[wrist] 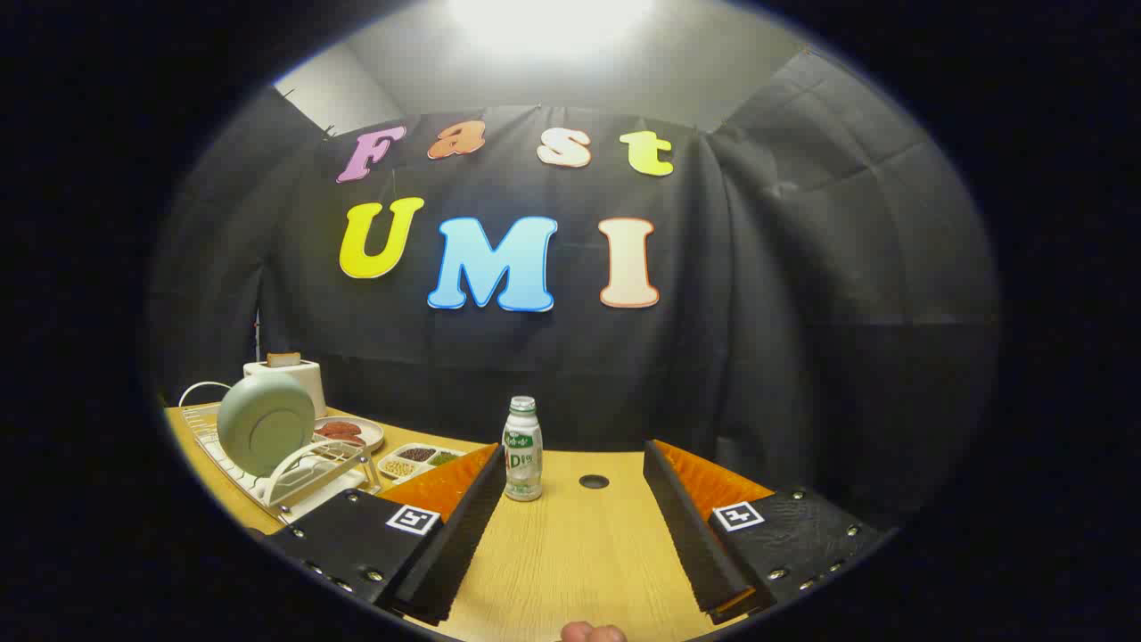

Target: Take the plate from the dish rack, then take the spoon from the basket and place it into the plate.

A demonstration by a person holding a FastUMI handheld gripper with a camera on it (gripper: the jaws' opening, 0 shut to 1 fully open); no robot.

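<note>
A pale green plate (265, 422) stands on edge in the white dish rack (299, 481) on the wooden table (570, 553), to the left of my left finger. My gripper (570, 459) is open, held above the table with nothing between its black and orange fingers. The rack and plate lie well off to the left of the fingers, apart from them. I cannot make out a basket or a spoon.
A small plastic bottle (522, 448) stands just ahead, near the left fingertip. Behind the rack sit a white toaster (290, 374), a plate of food (349, 432) and a divided snack tray (415, 459). A cable hole (594, 481) marks the tabletop.
</note>
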